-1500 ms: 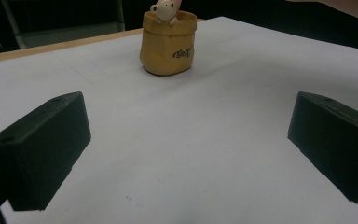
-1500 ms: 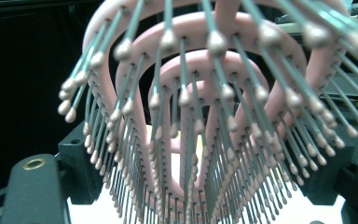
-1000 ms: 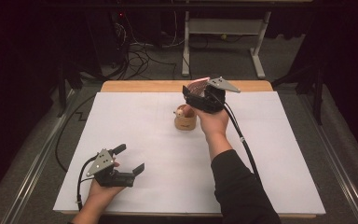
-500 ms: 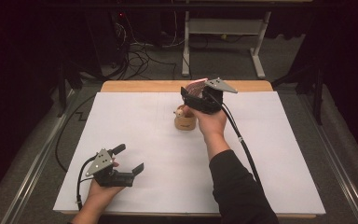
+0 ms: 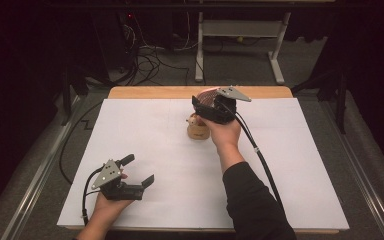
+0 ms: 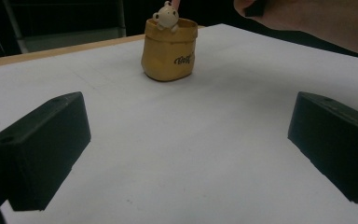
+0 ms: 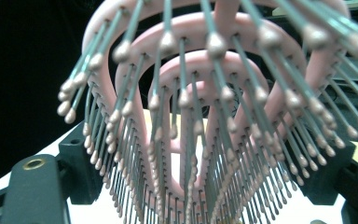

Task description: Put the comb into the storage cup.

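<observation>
A small yellow pot [image 5: 198,131] with a cream bear figure [image 5: 193,120] at its rim stands at the middle back of the white table [image 5: 290,165]. My right gripper [image 5: 200,105] hovers just above and behind it, shut on a pink hairbrush [image 5: 208,93]. In the right gripper view the brush [image 7: 205,116] looms close, bristles toward the camera. My left gripper [image 5: 140,169] rests at the front left, open, nothing between its jaws. It faces the pot [image 6: 169,49] and the bear [image 6: 166,16] from a distance.
A strip of bare wooden table edge [image 5: 150,92] shows at the back. Beyond it, cables [image 5: 150,65] lie on the floor beside a white metal stand [image 5: 237,30]. The right gripper's cable [image 5: 260,160] trails along the forearm.
The right gripper with the brush has edged slightly left and down over the pot. The left gripper has stayed where it was.
</observation>
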A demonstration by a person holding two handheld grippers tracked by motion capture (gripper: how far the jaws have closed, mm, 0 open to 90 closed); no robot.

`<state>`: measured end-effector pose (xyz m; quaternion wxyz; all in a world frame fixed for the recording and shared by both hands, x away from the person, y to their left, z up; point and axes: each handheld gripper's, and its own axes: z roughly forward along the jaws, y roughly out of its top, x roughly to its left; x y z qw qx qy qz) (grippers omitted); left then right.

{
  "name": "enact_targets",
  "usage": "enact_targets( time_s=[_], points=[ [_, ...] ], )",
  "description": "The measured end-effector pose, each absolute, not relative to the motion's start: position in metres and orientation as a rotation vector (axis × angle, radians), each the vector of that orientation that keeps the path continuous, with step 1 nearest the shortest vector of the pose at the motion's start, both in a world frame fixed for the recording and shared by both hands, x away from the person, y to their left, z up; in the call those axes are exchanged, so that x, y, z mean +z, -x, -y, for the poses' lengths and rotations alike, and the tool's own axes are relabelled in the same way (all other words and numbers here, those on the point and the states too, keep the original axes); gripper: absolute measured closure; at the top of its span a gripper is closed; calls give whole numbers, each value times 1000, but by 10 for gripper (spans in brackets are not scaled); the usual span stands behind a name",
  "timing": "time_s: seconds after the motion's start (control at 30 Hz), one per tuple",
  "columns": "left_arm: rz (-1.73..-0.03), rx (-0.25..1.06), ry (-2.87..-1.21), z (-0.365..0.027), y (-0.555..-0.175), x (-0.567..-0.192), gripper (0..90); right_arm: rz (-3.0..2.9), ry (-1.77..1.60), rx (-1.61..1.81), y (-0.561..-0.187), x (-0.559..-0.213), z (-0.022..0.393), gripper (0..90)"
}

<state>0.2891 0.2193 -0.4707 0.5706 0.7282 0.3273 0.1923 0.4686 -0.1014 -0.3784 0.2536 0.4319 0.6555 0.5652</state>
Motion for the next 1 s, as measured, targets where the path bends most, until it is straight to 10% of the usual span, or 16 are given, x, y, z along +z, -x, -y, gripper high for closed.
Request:
enact_targets(
  time_s=[1.0],
  points=[
    [-761, 444, -1717, -219, -290, -472, 0, -1815, -1194, 1518, -470, -379, 104, 194]
  ],
)
